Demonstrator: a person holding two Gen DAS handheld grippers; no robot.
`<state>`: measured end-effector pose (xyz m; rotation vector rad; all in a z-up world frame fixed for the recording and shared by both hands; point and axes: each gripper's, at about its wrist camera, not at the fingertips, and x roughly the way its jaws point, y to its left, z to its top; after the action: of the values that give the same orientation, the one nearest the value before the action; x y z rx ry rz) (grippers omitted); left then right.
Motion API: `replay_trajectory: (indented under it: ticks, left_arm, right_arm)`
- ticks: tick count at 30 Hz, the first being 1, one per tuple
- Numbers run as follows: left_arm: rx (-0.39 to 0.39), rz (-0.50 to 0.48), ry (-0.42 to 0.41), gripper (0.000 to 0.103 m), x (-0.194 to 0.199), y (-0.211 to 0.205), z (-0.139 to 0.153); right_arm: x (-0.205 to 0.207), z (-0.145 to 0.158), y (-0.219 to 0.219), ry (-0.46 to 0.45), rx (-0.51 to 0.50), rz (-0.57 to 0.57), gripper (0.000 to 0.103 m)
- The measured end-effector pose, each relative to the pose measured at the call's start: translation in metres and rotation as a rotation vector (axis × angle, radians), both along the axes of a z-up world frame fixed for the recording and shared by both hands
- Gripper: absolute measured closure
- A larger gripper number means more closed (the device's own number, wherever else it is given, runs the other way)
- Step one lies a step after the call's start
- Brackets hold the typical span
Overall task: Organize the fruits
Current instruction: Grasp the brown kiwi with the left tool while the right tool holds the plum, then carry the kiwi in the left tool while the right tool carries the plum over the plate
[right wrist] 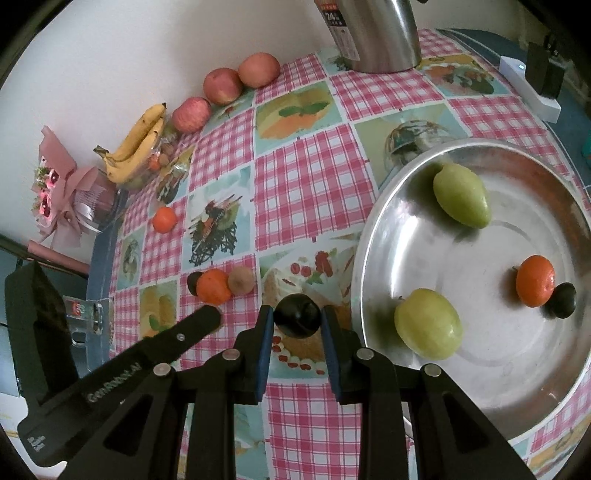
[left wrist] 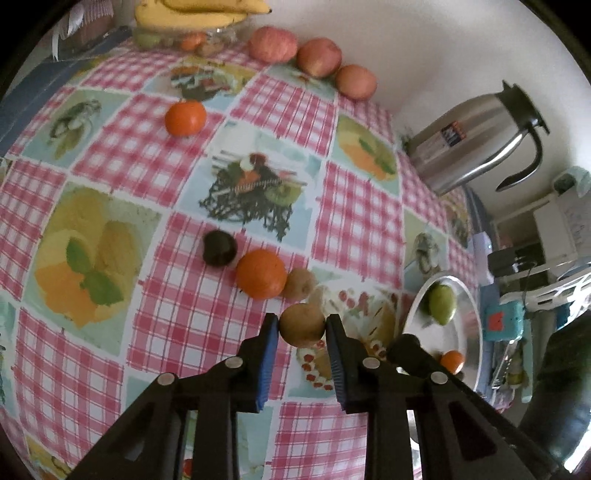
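My left gripper (left wrist: 302, 325) is shut on a brown kiwi (left wrist: 302, 325), held above the checked tablecloth. My right gripper (right wrist: 297, 320) is shut on a dark plum (right wrist: 297, 320), just left of the metal plate (right wrist: 376, 229). The plate holds two green fruits (right wrist: 461, 199) (right wrist: 428, 323), a tangerine (right wrist: 535, 280) and a dark plum (right wrist: 561, 300). On the cloth lie a dark plum (left wrist: 219, 248), a tangerine (left wrist: 261, 273) and a second kiwi (left wrist: 300, 283) in a row, and another tangerine (left wrist: 184, 118) farther back. The plate also shows in the left wrist view (left wrist: 476, 332).
Three apples (left wrist: 317, 57) line the back wall. A glass bowl with bananas (left wrist: 199, 14) stands at the back corner. A steel kettle (left wrist: 476, 140) stands at the right rear. A pink bouquet (right wrist: 59, 188) sits at the far left edge. A white power strip (right wrist: 532, 88) lies behind the plate.
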<state>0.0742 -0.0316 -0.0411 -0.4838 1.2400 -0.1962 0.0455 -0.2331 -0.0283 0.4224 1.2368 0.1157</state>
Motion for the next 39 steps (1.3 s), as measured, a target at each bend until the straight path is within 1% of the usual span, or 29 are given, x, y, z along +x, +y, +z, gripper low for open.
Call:
replay_trajectory:
  ticks: [5,12,19,24,26,29,34,39]
  left_arm:
    - [-0.01,0.028,-0.057,0.075,-0.003,0.004,0.018]
    - [0.006,0.053,-0.12,0.075,-0.009,0.008,0.036]
    - [0.018,0.027,-0.132,0.075,-0.01,-0.004,0.04]
    - [0.022,-0.02,-0.129,0.075,-0.011,-0.02,0.039]
    - [0.023,-0.036,-0.13,0.075,-0.012,-0.027,0.039]
    - [0.021,-0.067,-0.128,0.075,-0.014,-0.039,0.038]
    - [0.018,-0.164,-0.128,0.075,-0.02,-0.072,0.037]
    - [0.023,-0.269,-0.153,0.075,-0.027,-0.107,0.04]
  right_arm:
    - [-0.002,0.009,-0.003,-0.023,-0.001,-0.009,0.076]
    - [-0.004,0.02,-0.007,-0.055,-0.025,-0.02,0.076]
    - [-0.004,0.016,-0.017,-0.043,-0.046,-0.049,0.076]
    - [-0.003,0.014,-0.037,-0.039,-0.058,-0.103,0.076]
    - [-0.004,0.013,-0.047,-0.032,-0.077,-0.134,0.076]
    - [-0.006,0.011,-0.065,-0.021,-0.08,-0.185,0.076]
    - [-0.012,0.013,-0.086,-0.014,-0.114,-0.245,0.076]
    - [-0.018,0.015,-0.099,-0.021,-0.113,-0.279,0.076]
